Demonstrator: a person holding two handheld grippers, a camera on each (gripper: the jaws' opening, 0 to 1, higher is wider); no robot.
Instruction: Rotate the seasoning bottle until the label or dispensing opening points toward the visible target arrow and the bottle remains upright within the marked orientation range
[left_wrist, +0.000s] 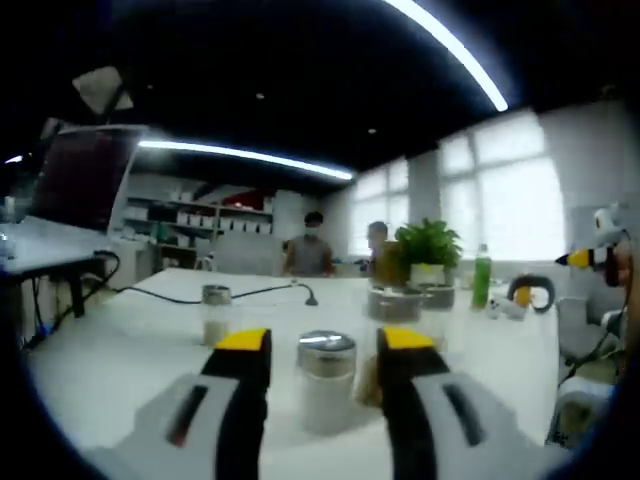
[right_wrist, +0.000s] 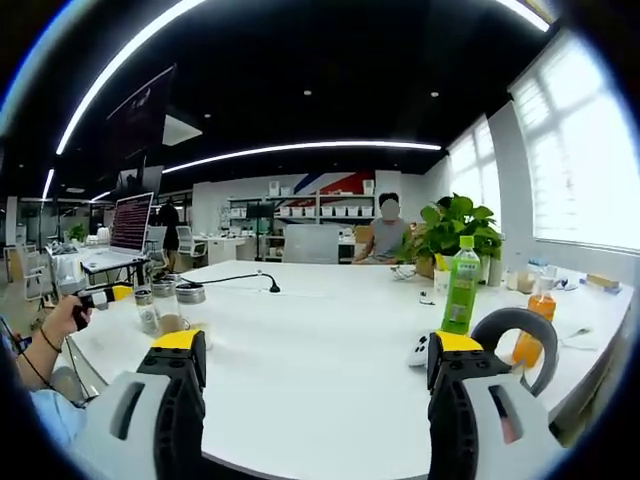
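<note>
The seasoning bottle (left_wrist: 326, 380) stands upright on the white table (left_wrist: 120, 350), right between the left gripper (left_wrist: 324, 352)'s spread jaws, not yet touched. It looks like glass with a slick metal cap, so light, rigid, breakable; I'd take it low on the body. Three similar shakers are countable, one (left_wrist: 215, 312) toward the far edge. The right gripper (right_wrist: 312, 362) hangs open, holding nothing, near one green bottle (right_wrist: 461, 285).

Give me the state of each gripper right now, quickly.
Left gripper: open, fingers either side of the seasoning bottle, not clamped on it.
Right gripper: open wide, holding nothing, above the white table.
</note>
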